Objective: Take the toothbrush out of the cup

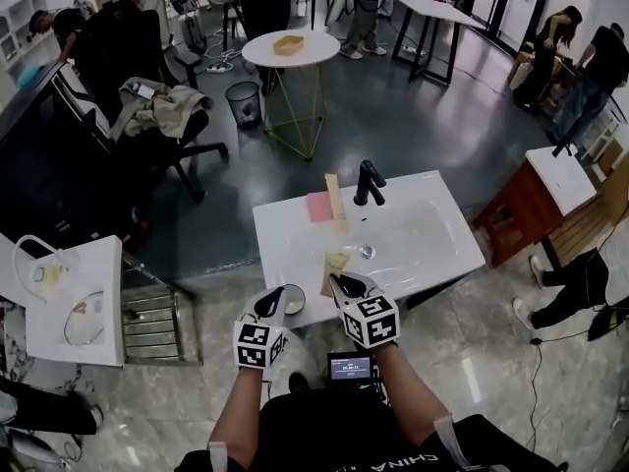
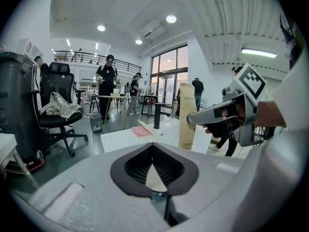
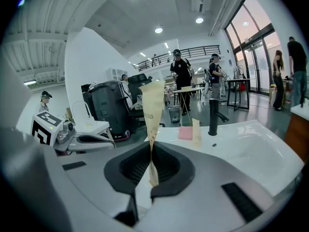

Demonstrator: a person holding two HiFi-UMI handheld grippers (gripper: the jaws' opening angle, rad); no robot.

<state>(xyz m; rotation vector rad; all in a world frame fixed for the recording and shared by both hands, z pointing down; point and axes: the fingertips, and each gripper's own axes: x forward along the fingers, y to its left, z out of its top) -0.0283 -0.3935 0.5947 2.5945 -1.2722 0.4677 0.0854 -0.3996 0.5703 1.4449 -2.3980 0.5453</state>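
A tall tan paper toothbrush package (image 1: 332, 268) stands over the front edge of the white sink counter (image 1: 432, 249). My right gripper (image 1: 344, 285) is shut on its lower end. In the right gripper view the package (image 3: 152, 105) rises upright from between the closed pads of my right gripper (image 3: 151, 146). My left gripper (image 1: 270, 305) sits just left of it, jaws together and holding nothing. A round grey cup-like thing (image 1: 292, 298) lies beside its tips. The left gripper view shows the package (image 2: 187, 115) with the right gripper (image 2: 193, 119) on it, beyond my left gripper (image 2: 152, 146).
A black faucet (image 1: 369, 183) stands at the back of the basin, with a second tan box (image 1: 332, 193) and a pink cloth (image 1: 318, 206) to its left. A drain (image 1: 366, 252) sits mid-basin. A white side table (image 1: 74, 303) and a metal rack (image 1: 152, 323) stand at left.
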